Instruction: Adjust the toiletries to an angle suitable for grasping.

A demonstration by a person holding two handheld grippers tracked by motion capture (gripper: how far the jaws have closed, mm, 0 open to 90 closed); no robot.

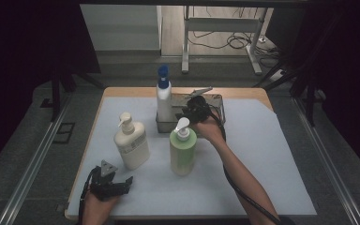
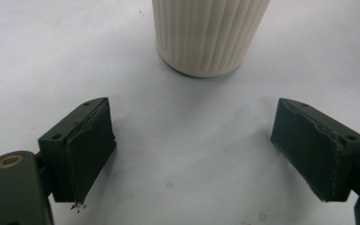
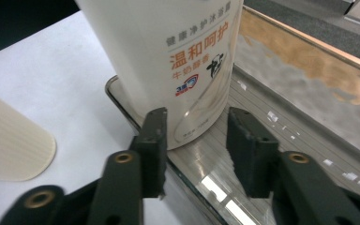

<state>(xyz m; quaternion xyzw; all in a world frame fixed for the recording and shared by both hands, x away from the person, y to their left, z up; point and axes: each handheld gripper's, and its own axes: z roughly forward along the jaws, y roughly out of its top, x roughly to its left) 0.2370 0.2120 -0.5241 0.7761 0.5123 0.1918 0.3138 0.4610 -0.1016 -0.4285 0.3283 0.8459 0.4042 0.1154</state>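
Right gripper view: white bottle (image 3: 168, 51) bears orange lettering.

Counted 3 pump bottles on the table: 1 cream bottle (image 1: 131, 143), 1 green bottle (image 1: 183, 151) and 1 white bottle w/ a blue top (image 1: 163, 96), plus 1 metal tray (image 1: 218, 101) and 2 grippers, left gripper (image 1: 115, 183) and right gripper (image 1: 192, 107).

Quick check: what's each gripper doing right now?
Left gripper: open, empty, near the ribbed cream bottle.
Right gripper: open, holding nothing, at the white blue-capped bottle in the metal tray.
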